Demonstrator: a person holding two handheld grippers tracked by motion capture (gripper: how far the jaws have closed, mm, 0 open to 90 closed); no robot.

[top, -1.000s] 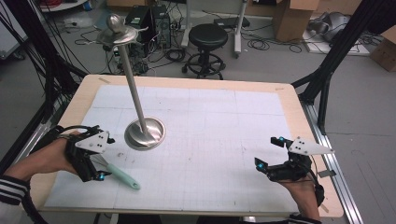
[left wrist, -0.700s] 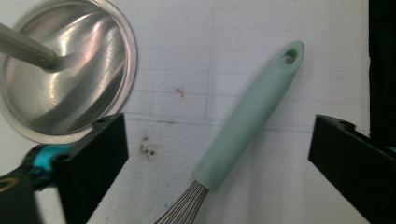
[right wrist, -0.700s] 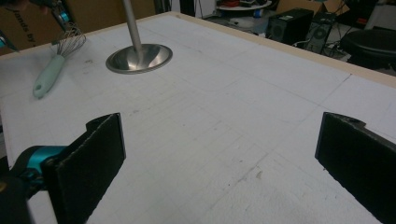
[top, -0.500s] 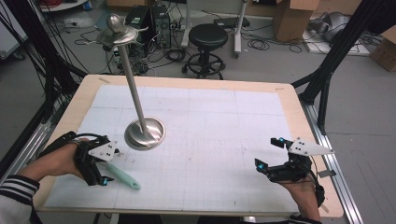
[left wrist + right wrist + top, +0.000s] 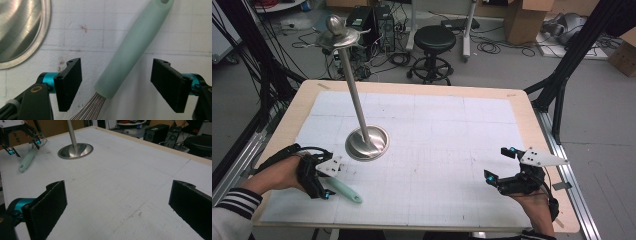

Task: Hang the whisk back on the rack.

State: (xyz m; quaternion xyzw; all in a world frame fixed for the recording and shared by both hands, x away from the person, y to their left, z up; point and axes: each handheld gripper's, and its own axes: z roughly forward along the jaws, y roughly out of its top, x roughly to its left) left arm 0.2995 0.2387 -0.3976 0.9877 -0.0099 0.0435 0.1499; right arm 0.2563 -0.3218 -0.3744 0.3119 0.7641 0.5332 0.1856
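Observation:
A whisk with a mint-green handle point(image 5: 344, 190) point(image 5: 132, 50) point(image 5: 27, 160) lies flat on the white gridded mat, its wires pointing toward the person's left hand. My left gripper point(image 5: 323, 182) point(image 5: 117, 66) point(image 5: 23, 147) points down over it. Its jaws have just been closing and stand either side of the handle's wire end, with a gap on both sides. My right gripper point(image 5: 497, 162) point(image 5: 117, 195) rests low at the front right of the table, open wide, with nothing between its jaws.
A steel stand rises from a round base point(image 5: 368, 142) point(image 5: 17, 27) point(image 5: 75, 150) just beyond the left gripper, with its thin pole point(image 5: 353, 92) leaning up to a knobbed top. The mat point(image 5: 442, 150) covers a wooden table. Beyond the table are a stool point(image 5: 434, 37), boxes and cables.
My left gripper has sunk onto the whisk handle and its jaws have narrowed around it. The whisk and the right gripper have stayed put.

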